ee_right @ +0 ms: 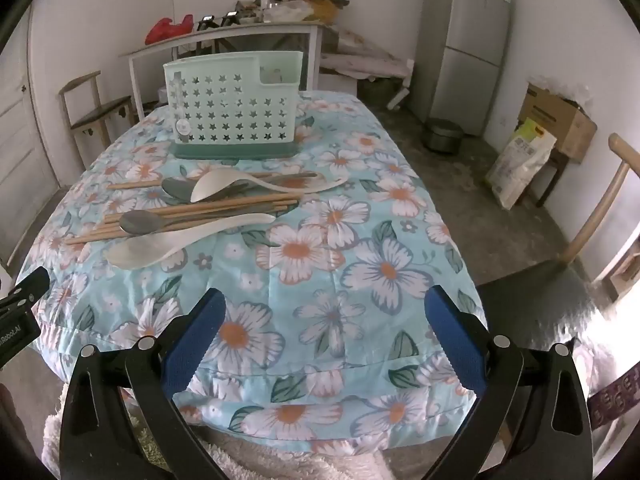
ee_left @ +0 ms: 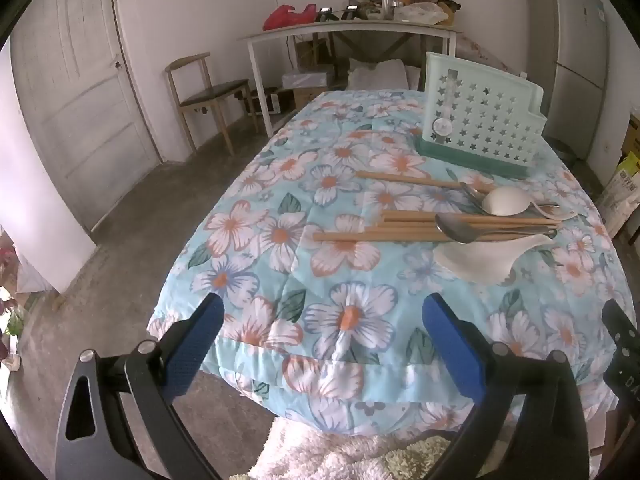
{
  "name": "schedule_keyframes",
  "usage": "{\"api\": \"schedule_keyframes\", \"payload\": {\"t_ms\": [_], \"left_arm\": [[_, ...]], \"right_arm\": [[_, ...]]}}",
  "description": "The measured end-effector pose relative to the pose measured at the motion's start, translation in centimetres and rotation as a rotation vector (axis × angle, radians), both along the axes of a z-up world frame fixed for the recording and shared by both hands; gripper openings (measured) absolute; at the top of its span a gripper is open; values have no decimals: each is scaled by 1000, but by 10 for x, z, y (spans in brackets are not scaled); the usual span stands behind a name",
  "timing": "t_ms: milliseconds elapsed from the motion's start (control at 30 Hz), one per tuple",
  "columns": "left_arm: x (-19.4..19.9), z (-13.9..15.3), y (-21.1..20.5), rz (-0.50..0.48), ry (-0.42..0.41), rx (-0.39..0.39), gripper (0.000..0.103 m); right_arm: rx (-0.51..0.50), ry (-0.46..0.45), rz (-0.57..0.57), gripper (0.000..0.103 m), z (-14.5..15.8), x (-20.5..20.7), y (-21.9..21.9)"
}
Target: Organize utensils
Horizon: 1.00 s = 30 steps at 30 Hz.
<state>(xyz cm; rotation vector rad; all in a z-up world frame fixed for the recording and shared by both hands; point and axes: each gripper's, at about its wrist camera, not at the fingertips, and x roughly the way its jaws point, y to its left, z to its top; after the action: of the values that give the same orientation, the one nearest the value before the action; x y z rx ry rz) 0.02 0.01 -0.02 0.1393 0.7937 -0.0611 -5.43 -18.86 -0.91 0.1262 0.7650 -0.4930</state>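
You're at the start: nothing sorted yet. Both the left hand-held gripper [ee_left: 322, 322] & right hand-held gripper [ee_right: 326, 314] gape fully, holding nothing, near the worktop [ee_right: 360, 264] edge. Chopsticks [ee_left: 408, 226], spoons [ee_right: 140, 222] lie piled before the caddy [ee_right: 234, 108]. Next: reach fwd, pinch one piece.

A plain room with pale walls [ee_right: 100, 8] and a bare grey concrete floor [ee_left: 132, 216]. A white panelled door [ee_left: 76, 92] stands at the left, a wooden chair [ee_left: 208, 92] beside it. A cluttered white side table [ee_left: 344, 30] lines the back wall. A tall silver fridge [ee_right: 466, 40] fills the right corner, with a cardboard box [ee_right: 560, 120] nearby. Soft daylight.
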Motion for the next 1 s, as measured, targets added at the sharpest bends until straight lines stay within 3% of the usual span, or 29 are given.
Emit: {"api": "schedule_keyframes", "payload": {"t_ms": [1000], "left_arm": [[-1, -4, 1, 1, 17, 4, 97]], "right_arm": [[-2, -1, 2, 95, 2, -1, 1]]}}
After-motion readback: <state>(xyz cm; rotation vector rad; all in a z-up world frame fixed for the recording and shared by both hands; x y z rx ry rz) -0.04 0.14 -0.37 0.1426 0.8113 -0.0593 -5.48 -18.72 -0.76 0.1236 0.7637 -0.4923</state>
